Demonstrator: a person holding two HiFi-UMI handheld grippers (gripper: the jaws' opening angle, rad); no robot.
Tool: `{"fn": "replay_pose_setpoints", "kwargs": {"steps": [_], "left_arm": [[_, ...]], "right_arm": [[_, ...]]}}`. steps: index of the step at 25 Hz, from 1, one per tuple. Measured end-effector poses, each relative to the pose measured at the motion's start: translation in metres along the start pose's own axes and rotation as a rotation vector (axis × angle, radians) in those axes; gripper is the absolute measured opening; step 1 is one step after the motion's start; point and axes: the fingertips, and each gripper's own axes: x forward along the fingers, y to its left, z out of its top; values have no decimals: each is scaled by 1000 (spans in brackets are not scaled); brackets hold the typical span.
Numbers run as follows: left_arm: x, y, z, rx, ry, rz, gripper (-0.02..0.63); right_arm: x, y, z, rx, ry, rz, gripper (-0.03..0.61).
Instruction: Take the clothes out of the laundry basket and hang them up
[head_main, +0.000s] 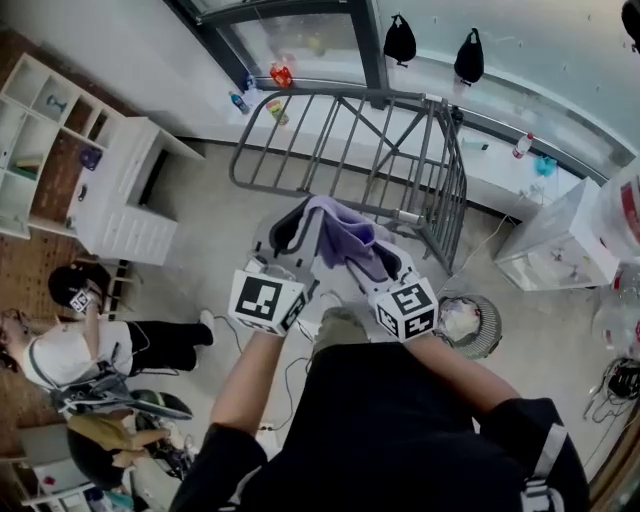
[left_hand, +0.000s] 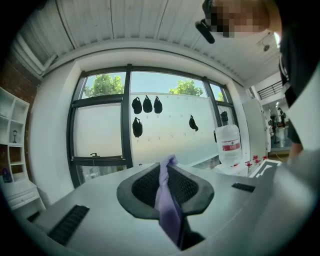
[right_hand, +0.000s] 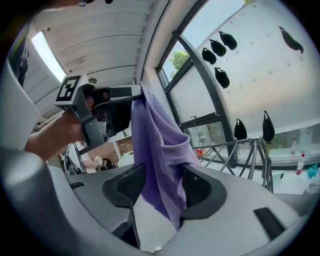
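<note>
The person is holding the purple garment (head_main: 345, 238) up in the air between the two grippers, in front of the chest. The left gripper (left_hand: 167, 172) is clamping its jaws together on a thin, twisted edge of this garment; the fabric is coming out above the pads and is also hanging down under them. In the right gripper view, the left hand (right_hand: 50, 136) is carrying this gripper, and the cloth is falling down from its tip in a long fold.

The right gripper (right_hand: 162, 185) is standing with its jaws wide apart. The lower part of the garment, with a ribbed hem, is hanging loose between the two pads, and they are not pressing on it.

In the head view, the grey metal drying rack (head_main: 385, 150) is standing just behind the garment, near the window (head_main: 300, 35). Whether the cloth is touching the rack I cannot tell. A round basket (head_main: 492, 322) with something pale inside is sitting on the floor to the right of the person, near the rack's foot. Black bags (head_main: 400, 40) are hanging on the glass. Another person (head_main: 70, 352) is sitting on the floor at the left side, well apart from the rack
</note>
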Motion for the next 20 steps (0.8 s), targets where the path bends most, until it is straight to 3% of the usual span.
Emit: {"fn": "replay_pose_setpoints", "kwargs": {"steps": [3, 6, 12, 17, 20], "left_arm": [[1, 20, -6, 0, -7, -25, 40], [2, 46, -12, 2, 8, -32, 40], [-2, 97, -26, 43, 28, -44, 40], [-5, 128, -21, 148, 24, -76, 40], [-8, 151, -14, 205, 17, -75, 41]], "right_arm": [[17, -16, 6, -12, -18, -61, 67], [21, -29, 16, -22, -38, -94, 15], [24, -32, 70, -134, -38, -58, 8], [41, -27, 126, -318, 33, -70, 8], [56, -16, 154, -370, 54, -32, 8]]}}
